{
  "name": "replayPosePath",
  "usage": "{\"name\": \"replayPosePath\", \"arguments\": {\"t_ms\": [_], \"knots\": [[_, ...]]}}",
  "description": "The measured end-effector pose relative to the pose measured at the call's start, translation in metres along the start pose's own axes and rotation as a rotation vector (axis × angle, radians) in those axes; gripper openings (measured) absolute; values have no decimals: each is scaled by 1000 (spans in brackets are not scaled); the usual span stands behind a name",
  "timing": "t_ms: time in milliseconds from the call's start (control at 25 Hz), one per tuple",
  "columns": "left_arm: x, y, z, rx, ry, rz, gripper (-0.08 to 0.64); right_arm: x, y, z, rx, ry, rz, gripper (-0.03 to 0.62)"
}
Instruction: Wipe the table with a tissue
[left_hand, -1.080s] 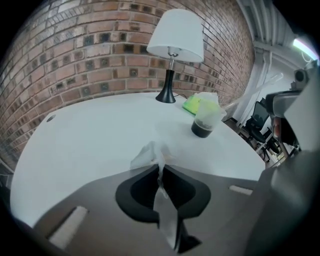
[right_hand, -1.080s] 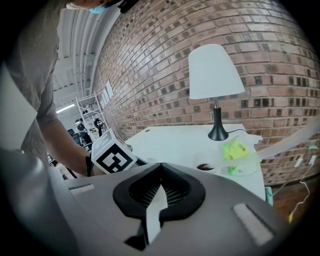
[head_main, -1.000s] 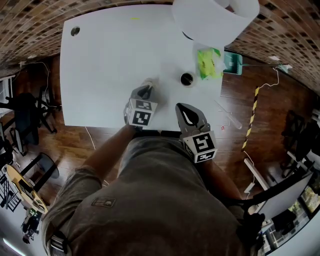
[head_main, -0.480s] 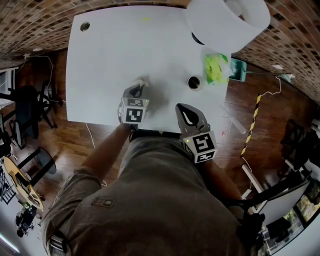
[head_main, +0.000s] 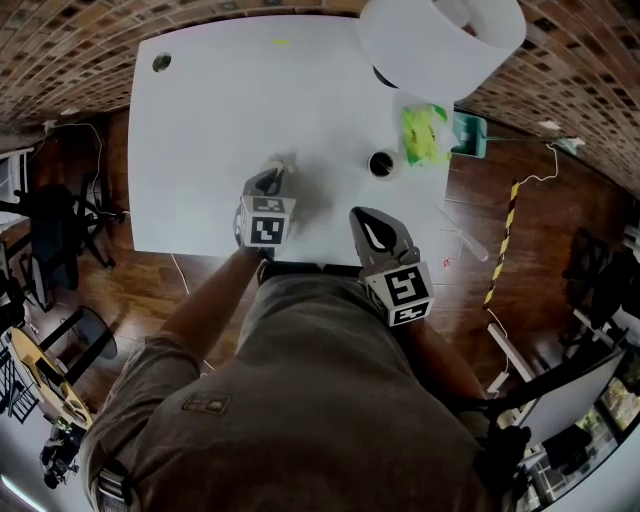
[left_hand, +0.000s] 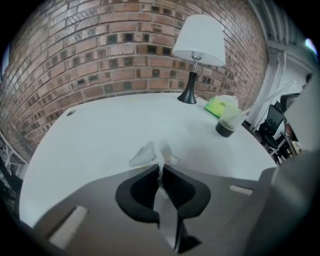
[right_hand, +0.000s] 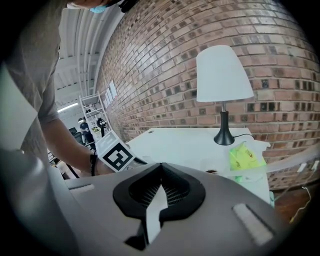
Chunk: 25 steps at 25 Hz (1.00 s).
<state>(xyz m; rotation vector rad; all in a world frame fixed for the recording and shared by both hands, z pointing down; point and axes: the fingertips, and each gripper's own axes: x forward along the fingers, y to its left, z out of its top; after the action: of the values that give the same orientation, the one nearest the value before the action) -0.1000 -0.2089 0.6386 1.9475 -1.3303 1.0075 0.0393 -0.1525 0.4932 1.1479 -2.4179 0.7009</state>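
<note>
A crumpled white tissue (left_hand: 149, 152) lies on the white table (head_main: 210, 110) near its front edge and is pinched at one end by my left gripper (left_hand: 159, 169), whose jaws are shut on it. In the head view the left gripper (head_main: 276, 178) points down at the table with the tissue (head_main: 282, 163) just beyond its tips. My right gripper (head_main: 366, 216) hovers over the table's front edge, to the right of the left one. Its jaws (right_hand: 160, 169) meet at the tips with nothing between them.
A white-shaded lamp (head_main: 440, 40) on a black base stands at the table's far right. A green packet (head_main: 422, 130) and a small dark cup (head_main: 381, 162) sit near the right edge. A cable hole (head_main: 162, 62) marks the far left corner. Wooden floor surrounds the table.
The left gripper has slid left across the table, dragging the tissue with it, mostly in the earlier half second. The right gripper has stayed put.
</note>
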Motion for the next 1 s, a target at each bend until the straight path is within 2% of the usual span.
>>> {"name": "replayPosePath", "arguments": {"t_ms": [320, 440, 640, 1000], "knots": [[4, -63, 3, 115, 8, -134, 23, -10, -7, -2, 19, -12, -31, 11], [0, -74, -6, 129, 16, -156, 23, -11, -6, -3, 18, -16, -26, 11], [-13, -69, -25, 119, 25, -148, 23, -8, 2, -2, 1, -19, 5, 11], [-38, -38, -62, 36, 16, -89, 23, -5, 27, -1, -43, -26, 65, 11]]}}
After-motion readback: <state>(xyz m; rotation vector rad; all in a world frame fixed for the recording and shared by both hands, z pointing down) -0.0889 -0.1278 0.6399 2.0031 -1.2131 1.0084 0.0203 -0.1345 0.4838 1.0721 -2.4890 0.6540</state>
